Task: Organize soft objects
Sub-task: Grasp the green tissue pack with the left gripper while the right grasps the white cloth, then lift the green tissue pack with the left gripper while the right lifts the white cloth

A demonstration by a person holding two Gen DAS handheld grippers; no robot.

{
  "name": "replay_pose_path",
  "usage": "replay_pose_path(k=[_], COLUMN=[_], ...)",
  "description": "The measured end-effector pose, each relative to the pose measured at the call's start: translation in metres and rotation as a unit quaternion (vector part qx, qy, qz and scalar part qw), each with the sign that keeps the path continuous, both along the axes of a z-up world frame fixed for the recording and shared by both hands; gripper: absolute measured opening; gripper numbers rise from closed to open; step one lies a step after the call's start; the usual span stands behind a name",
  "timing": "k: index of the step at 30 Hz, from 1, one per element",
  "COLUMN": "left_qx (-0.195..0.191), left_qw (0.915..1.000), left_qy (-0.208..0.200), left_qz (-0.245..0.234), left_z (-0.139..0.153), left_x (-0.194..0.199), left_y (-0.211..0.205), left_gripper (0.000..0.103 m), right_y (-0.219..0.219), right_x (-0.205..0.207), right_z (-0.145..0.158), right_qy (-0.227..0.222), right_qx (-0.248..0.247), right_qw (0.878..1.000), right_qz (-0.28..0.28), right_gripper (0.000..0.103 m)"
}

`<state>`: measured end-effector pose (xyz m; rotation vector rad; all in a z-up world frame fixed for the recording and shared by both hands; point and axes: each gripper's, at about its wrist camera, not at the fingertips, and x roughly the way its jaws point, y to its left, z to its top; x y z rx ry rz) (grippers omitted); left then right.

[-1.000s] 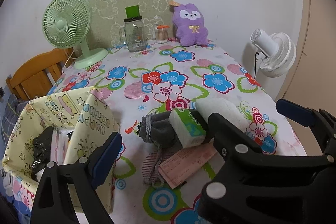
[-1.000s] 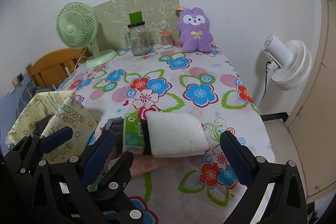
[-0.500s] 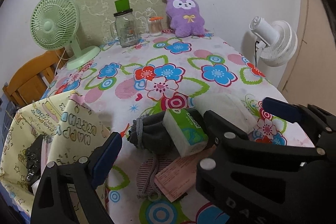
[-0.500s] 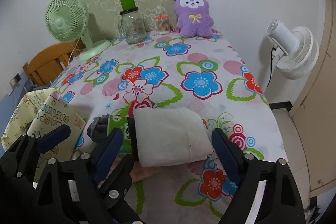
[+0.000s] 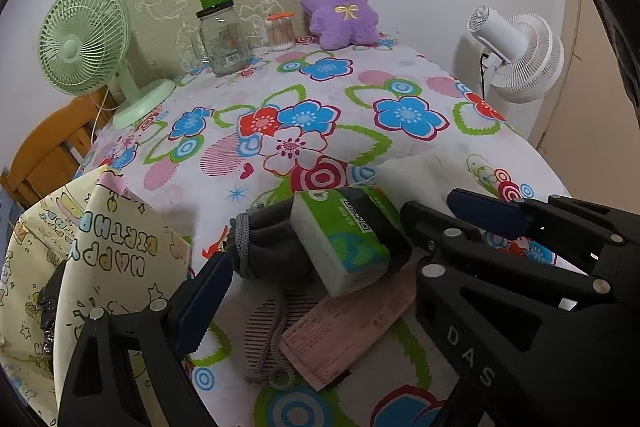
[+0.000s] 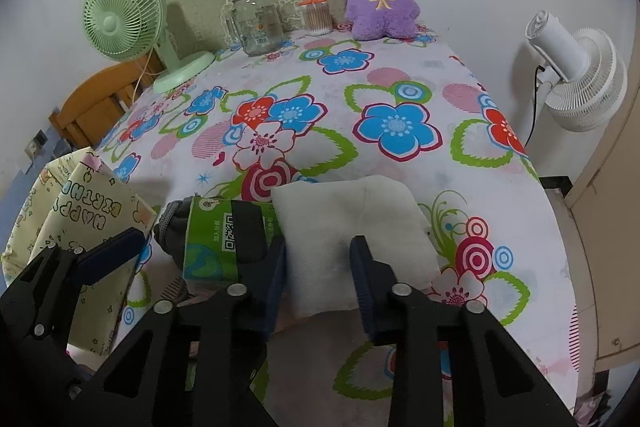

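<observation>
A white folded cloth (image 6: 352, 211) lies near the table's front edge. My right gripper (image 6: 318, 267) is closing on its near part, and both pads press into the cloth. To its left a green and white tissue pack (image 5: 340, 243) rests on a grey drawstring pouch (image 5: 264, 239), with a pink paper slip (image 5: 352, 323) under them. My left gripper (image 5: 320, 267) is open and straddles the pack and pouch without touching them. A purple plush toy (image 5: 340, 7) sits against the far wall. The right gripper (image 5: 448, 215) crosses the left wrist view and hides part of the cloth (image 5: 420, 171).
A yellow printed gift bag (image 5: 112, 267) stands open at the table's front left. At the back are a green fan (image 5: 84, 43), a glass jar (image 5: 224, 35) and a cotton swab tub (image 5: 280, 33). A white fan (image 6: 576, 75) stands off the right edge, and a wooden chair (image 6: 96, 99) at the left.
Both grippers came lower and closer to the pile. The right jaws went from wide apart around the white cloth to pinching it. The left jaws stayed wide.
</observation>
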<state>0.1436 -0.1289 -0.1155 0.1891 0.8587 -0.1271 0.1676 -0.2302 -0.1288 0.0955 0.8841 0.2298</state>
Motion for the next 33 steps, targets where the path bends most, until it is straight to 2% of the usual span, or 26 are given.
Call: replay_pose_path(k=[2, 11, 20, 31, 33], left_qx=[-0.002, 0.000, 0.004, 0.011, 0.010], left_qw=[1.0000, 0.9998, 0.9999, 0.9999, 0.9999], left_qy=[0.000, -0.018, -0.011, -0.013, -0.012], left_qz=[-0.001, -0.003, -0.007, -0.002, -0.003], left_z=[0.001, 0.006, 0.000, -0.008, -0.008], left_x=[0.000, 0.006, 0.017, 0.025, 0.024], left_y=[-0.001, -0.010, -0.023, -0.027, -0.027], left_gripper=[0.094, 0.094, 0.094, 0.094, 0.091], right_y=[-0.001, -0.014, -0.028, -0.034, -0.034], right_x=[-0.001, -0.004, -0.002, 0.002, 0.002], right_z=[0.000, 0.009, 0.008, 0.000, 0.000], right_qy=[-0.001, -0.017, -0.016, -0.004, -0.004], right_qx=[0.001, -0.004, -0.009, 0.008, 0.008], right_qw=[1.000, 1.000, 0.999, 0.999, 0.999], right_qz=[-0.001, -0.024, -0.043, -0.045, -0.045], right_gripper=[0.026, 0.019, 0.019, 0.018, 0.018])
